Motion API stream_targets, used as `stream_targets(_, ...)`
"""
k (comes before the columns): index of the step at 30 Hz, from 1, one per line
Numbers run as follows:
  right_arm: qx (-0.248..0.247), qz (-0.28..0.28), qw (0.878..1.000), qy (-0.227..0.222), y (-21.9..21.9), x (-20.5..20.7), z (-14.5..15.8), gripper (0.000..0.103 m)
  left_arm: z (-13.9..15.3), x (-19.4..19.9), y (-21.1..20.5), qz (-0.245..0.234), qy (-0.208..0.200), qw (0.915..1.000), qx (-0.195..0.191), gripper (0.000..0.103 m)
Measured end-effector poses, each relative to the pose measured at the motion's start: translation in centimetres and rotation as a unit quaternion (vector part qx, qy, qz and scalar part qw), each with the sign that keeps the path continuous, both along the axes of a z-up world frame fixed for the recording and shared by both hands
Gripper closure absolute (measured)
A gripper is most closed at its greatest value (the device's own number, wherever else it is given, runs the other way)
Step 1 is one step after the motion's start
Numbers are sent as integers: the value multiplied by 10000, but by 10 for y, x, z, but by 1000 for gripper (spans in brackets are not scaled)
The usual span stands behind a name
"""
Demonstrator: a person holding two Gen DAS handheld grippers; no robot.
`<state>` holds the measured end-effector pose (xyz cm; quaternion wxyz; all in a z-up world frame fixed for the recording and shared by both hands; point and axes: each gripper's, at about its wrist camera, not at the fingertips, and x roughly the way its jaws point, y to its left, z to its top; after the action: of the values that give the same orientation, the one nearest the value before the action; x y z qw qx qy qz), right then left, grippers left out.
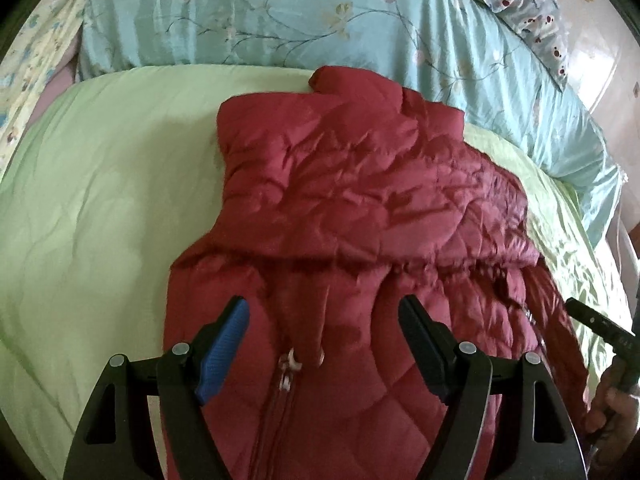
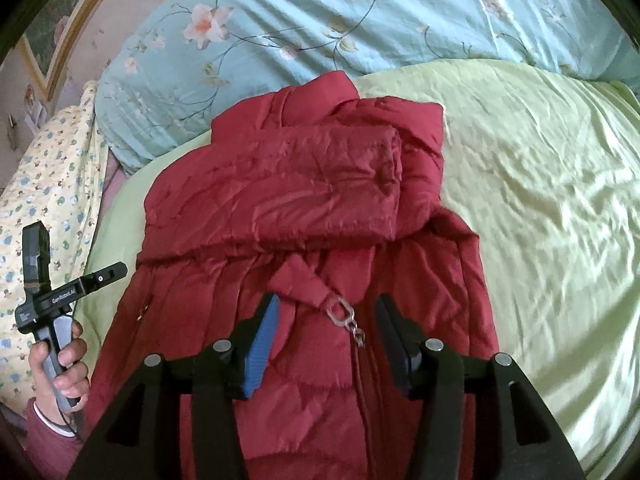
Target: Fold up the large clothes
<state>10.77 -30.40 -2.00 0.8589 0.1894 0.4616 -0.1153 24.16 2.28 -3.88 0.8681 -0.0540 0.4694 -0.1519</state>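
Right wrist view looks down on a bed whose green sheet [image 2: 540, 200] carries the red quilted jacket [image 2: 304, 208], with a blue floral quilt [image 2: 340, 24] bunched along the far side. The jacket lies with its long axis running away from both cameras: collar end at the quilt, zipped hem end toward the person. Its far part is already doubled, a sleeve [image 2: 312, 168] laid crosswise over the chest.

Left wrist view shows the same garment [image 1: 360, 184] filling the middle of the sheet [image 1: 100, 200], slightly to the right of centre.

The right tool [image 2: 326, 324] hangs above the zipper line with its jaws apart and nothing between the pads; a belt tab with a metal buckle [image 2: 342, 314] lies just under the gap. The left tool [image 1: 324, 326] also stands wide, empty, over the zipper pull [image 1: 290, 364]. Seen from the right camera, the left tool [image 2: 40, 280] is held off the jacket's left edge.

Both tools sit over the near half, so the hem lies toward the person, below and behind the fingertips. Judging by this, the next fold would bring that near end up over the far one, each hand taking its own corner.
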Motion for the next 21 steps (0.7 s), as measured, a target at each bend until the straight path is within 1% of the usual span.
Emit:
stream_targets(5,95,-28,10000,12,5,-13,-2,50,-8,-21,10,25,138,9999,31,26)
stream_targets(9,122,-53,9999,1,10,-22,-1,49,-14,-28,18,55,222,9997,40,26)
stream_targets(13,140,-61,9999,-11,14,-29,1,47,-15,-41,27,87,271,9996,1,26)
stream_targets(17,140,-66,9999,-30,17,-38,3,46,-15,-51,31,107,282,9995,89,26)
stream_targets(21,114,-64,9999,-13,23,-50,6,41,-12,-66,37,97,259,9995,181,26)
